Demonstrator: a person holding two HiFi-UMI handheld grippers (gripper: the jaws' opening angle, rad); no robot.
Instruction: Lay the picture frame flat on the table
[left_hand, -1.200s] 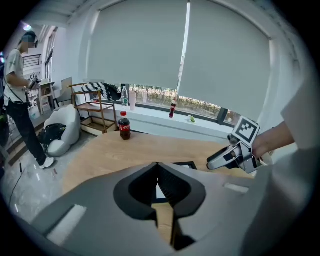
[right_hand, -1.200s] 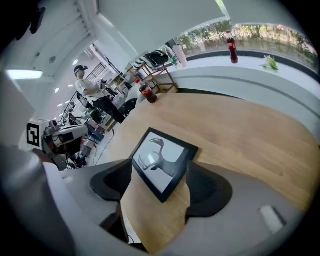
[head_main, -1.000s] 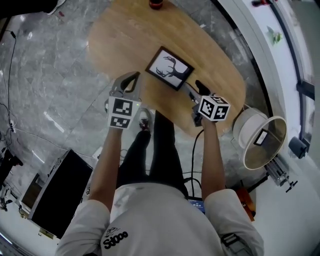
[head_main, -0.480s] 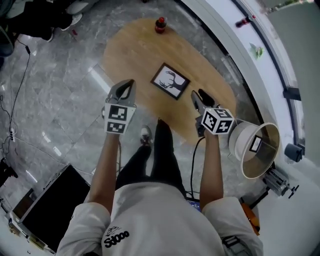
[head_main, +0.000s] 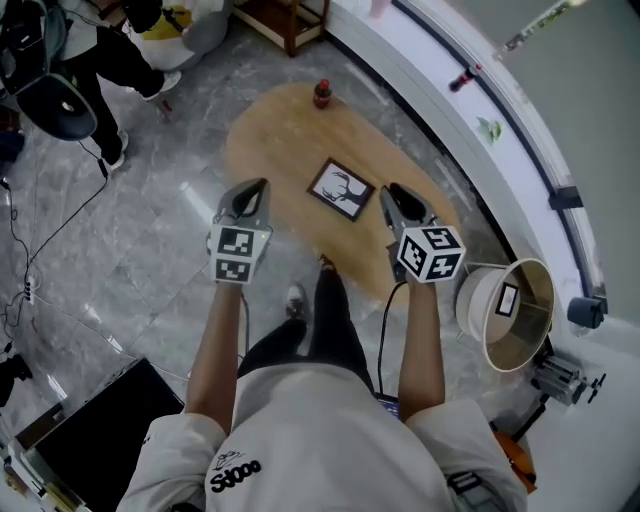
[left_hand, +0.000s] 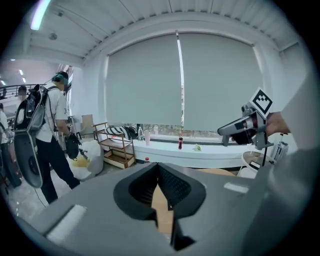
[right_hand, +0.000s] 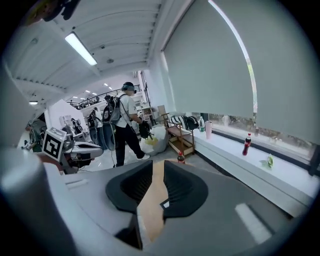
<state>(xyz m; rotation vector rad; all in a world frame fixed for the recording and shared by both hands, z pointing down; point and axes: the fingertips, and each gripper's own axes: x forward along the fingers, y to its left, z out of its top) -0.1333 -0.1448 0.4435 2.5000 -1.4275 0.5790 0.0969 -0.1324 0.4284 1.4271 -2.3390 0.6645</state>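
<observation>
The black picture frame (head_main: 340, 190) with a deer silhouette lies flat on the oval wooden table (head_main: 285, 140), face up. Both grippers hang in the air near the table's front edge and touch nothing. My left gripper (head_main: 251, 189) is left of the frame, and its jaw tips meet in the left gripper view (left_hand: 158, 166). My right gripper (head_main: 398, 194) is right of the frame. Its jaws are closing, with a narrow gap still between them and nothing in it (right_hand: 158, 163). Neither gripper view shows the frame.
A red-capped bottle (head_main: 322, 93) stands at the table's far end. A white round bin (head_main: 505, 312) sits on the floor to the right, beside a long white ledge (head_main: 470, 95). People (head_main: 70, 60) stand at the upper left. A black panel (head_main: 85, 425) lies lower left.
The head view has pulled back and up, so the table looks smaller. Both grippers have drawn away from the frame, which stays flat. The right jaws have narrowed.
</observation>
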